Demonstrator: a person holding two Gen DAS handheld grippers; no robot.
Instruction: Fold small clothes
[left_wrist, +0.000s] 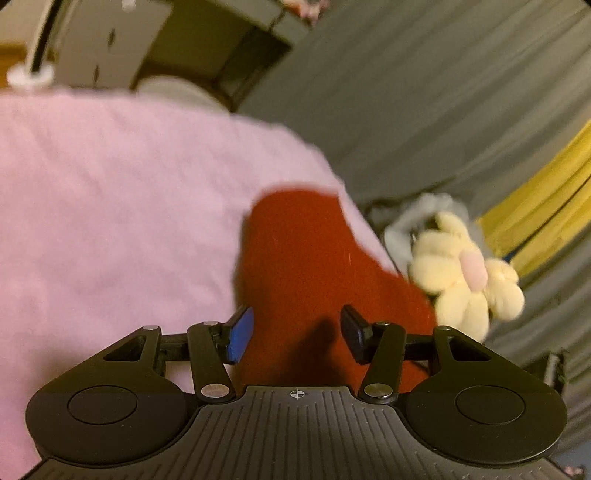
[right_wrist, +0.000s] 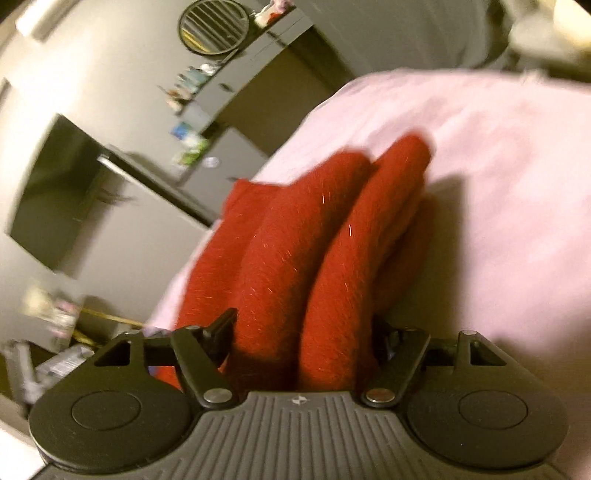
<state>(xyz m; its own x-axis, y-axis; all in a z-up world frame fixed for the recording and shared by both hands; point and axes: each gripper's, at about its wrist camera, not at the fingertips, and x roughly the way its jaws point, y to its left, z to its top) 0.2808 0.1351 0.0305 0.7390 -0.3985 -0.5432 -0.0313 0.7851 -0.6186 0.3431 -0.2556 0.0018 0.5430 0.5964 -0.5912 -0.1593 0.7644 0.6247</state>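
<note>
A red garment (right_wrist: 295, 229) lies in thick rolled folds on the pink bedcover (right_wrist: 480, 166). In the right wrist view its bunched end fills the whole gap of my right gripper (right_wrist: 303, 332). The cloth presses against both fingers and hides the right fingertip. In the left wrist view the same red garment (left_wrist: 306, 251) lies near the bedcover's (left_wrist: 110, 203) edge. My left gripper (left_wrist: 297, 334) hovers over it with its jaws apart. The blue pad (left_wrist: 242, 334) is bare and nothing sits between the fingers. Both views are blurred.
A cream plush toy (left_wrist: 465, 269) on a grey one sits just past the bed's edge on the right of the left wrist view, beside a yellow item (left_wrist: 546, 206) and grey bedding. In the right wrist view, dark furniture (right_wrist: 55, 192) and cluttered shelves (right_wrist: 192, 110) stand beyond the bed.
</note>
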